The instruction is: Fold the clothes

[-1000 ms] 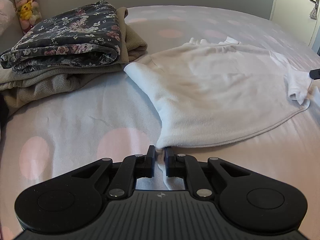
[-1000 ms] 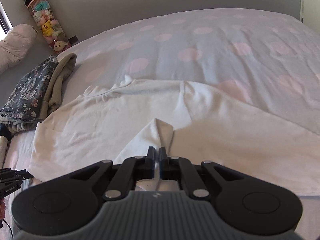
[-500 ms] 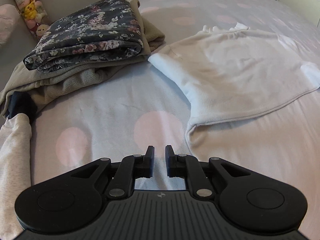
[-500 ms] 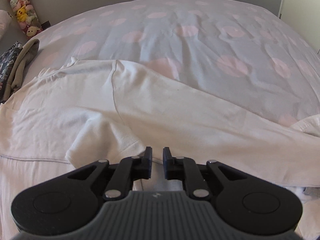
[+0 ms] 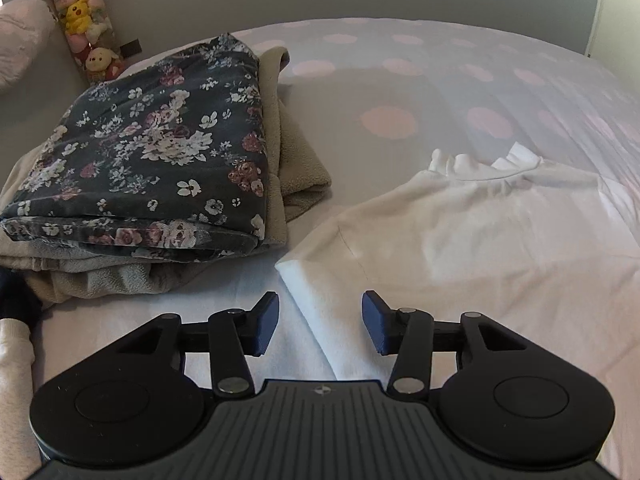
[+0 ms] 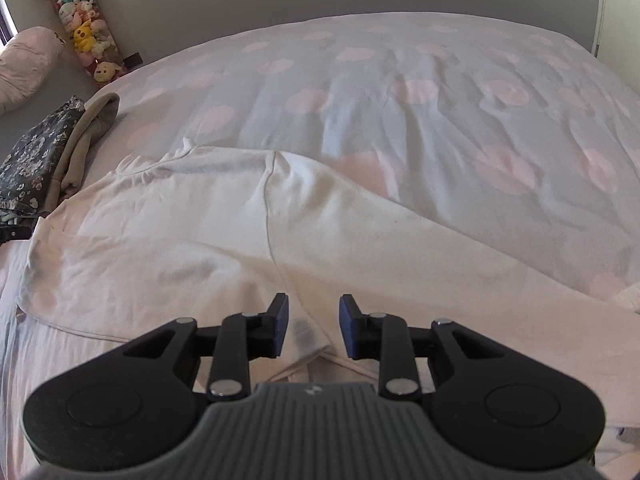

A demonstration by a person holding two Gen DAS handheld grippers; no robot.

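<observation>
A white long-sleeved top [image 5: 480, 240] [image 6: 248, 232] lies spread on the bed. In the left wrist view my left gripper [image 5: 320, 322] hovers over the top's near left folded edge, its jaws opening; cloth lies below the gap but the pads do not press it. In the right wrist view my right gripper [image 6: 313, 326] stands over the top's lower hem near a seam, jaws also opening, nothing pinched. To the left, a folded floral garment [image 5: 152, 160] [image 6: 36, 156] rests on a folded beige garment [image 5: 296, 176].
The bed [image 6: 440, 92] has a pale cover with pink dots. A tube of plush toys [image 5: 84, 20] [image 6: 86, 32] stands by the wall, next to a pink pillow [image 6: 28, 64]. A pale sleeve [image 5: 16, 364] lies at the near left.
Both grippers let go of the white top and opened. The left one swung toward the top's left edge and the folded pile. The right one shifted along the hem.
</observation>
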